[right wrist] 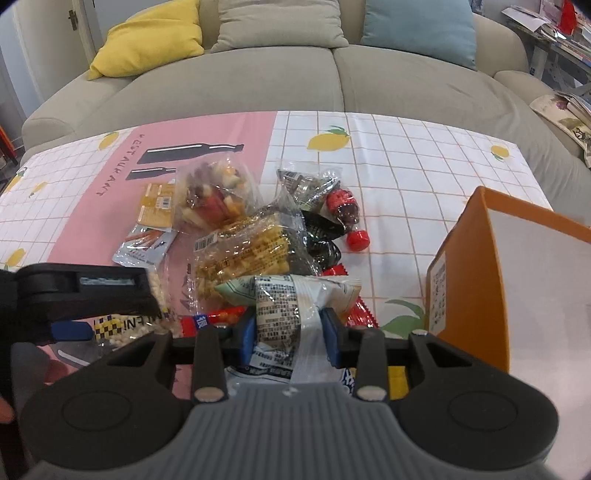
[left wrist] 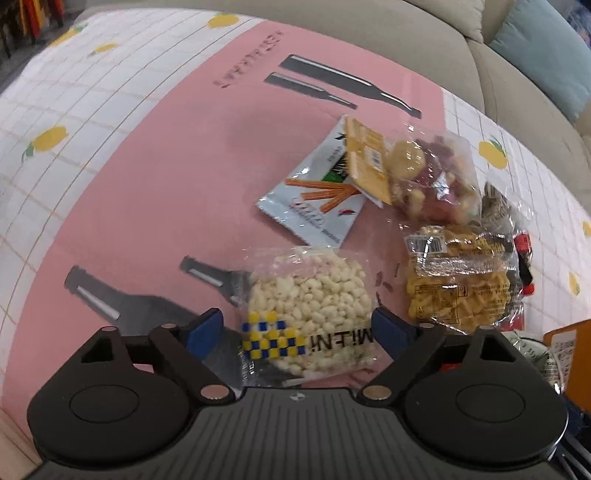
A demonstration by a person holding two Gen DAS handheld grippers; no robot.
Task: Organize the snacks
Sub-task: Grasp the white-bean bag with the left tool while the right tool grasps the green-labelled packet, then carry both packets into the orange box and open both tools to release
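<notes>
Left wrist view: the left gripper (left wrist: 297,326) stands spread wide around one puffed-rice bag (left wrist: 308,314) on the tablecloth (left wrist: 147,192), pads clear of it, four other snack packs beyond. Right wrist view: the right gripper (right wrist: 290,334) is clamped on one silver-green packet (right wrist: 284,302) near the tablecloth's near edge, beside one orange box (right wrist: 469,266).

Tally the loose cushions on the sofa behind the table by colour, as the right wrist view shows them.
yellow fabric cushion: 1
grey-beige fabric cushion: 1
light blue fabric cushion: 1
Total: 3
</notes>
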